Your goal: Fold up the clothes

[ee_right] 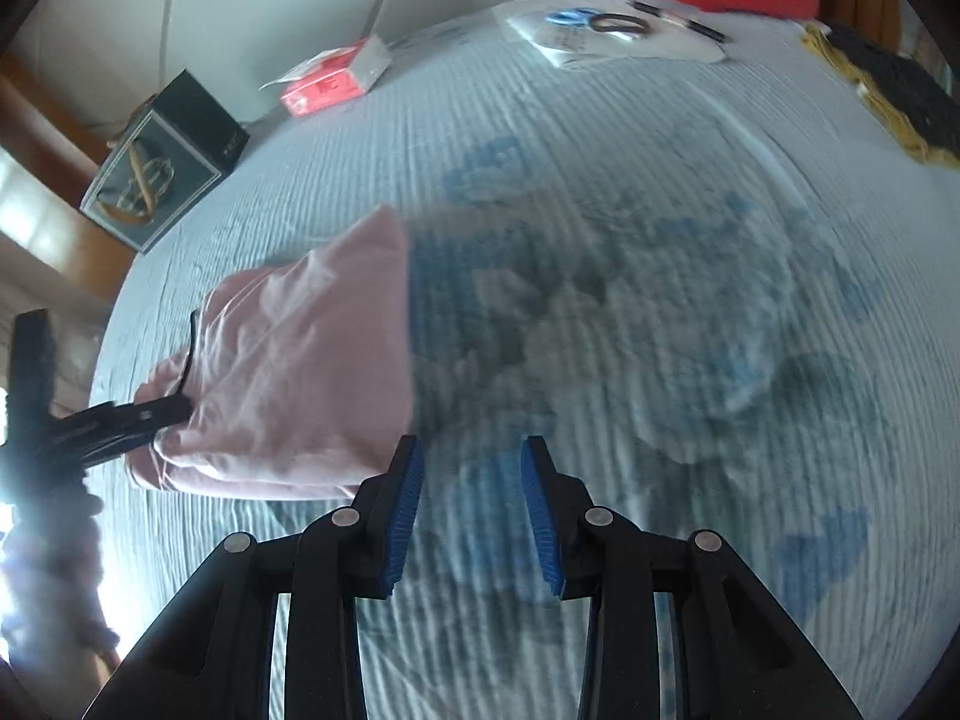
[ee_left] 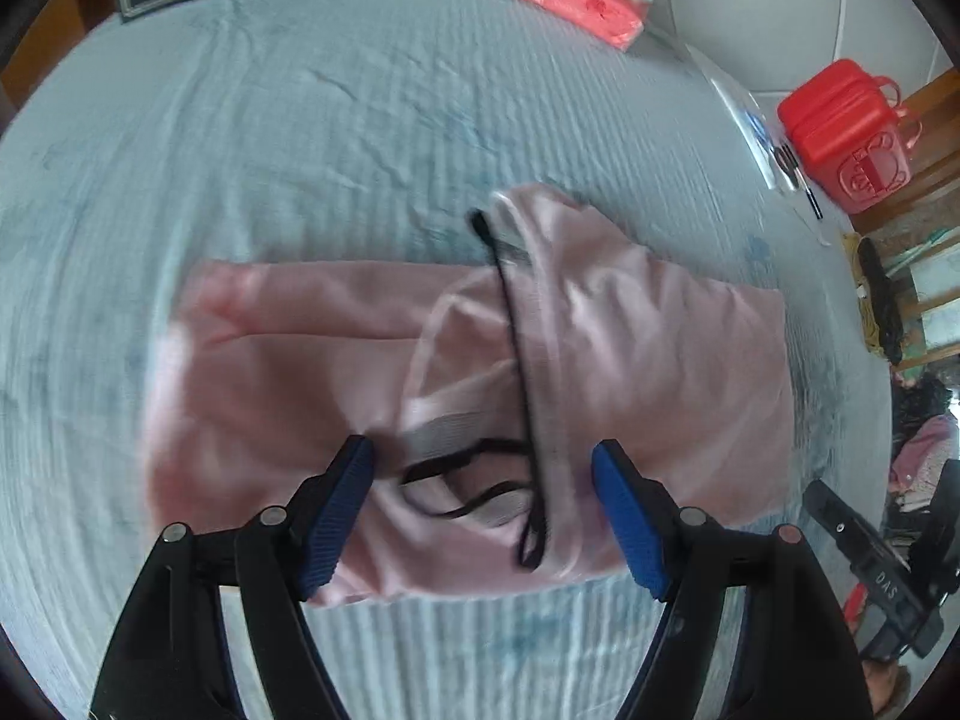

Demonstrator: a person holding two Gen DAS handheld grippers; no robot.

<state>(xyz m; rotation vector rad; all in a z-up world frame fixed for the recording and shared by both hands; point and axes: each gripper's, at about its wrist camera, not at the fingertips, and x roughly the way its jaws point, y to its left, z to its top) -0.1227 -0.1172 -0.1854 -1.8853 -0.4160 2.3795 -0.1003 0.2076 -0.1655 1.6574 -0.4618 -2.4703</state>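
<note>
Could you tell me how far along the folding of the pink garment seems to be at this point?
Done: the pink garment lies on the bedspread folded over itself, waistband and black drawstring on top. In hand: nothing; the left gripper stands open over the drawstring end, and the right gripper is open over bare bedspread. Left: the bundle looks loose, so likely another fold and tidying.
</note>
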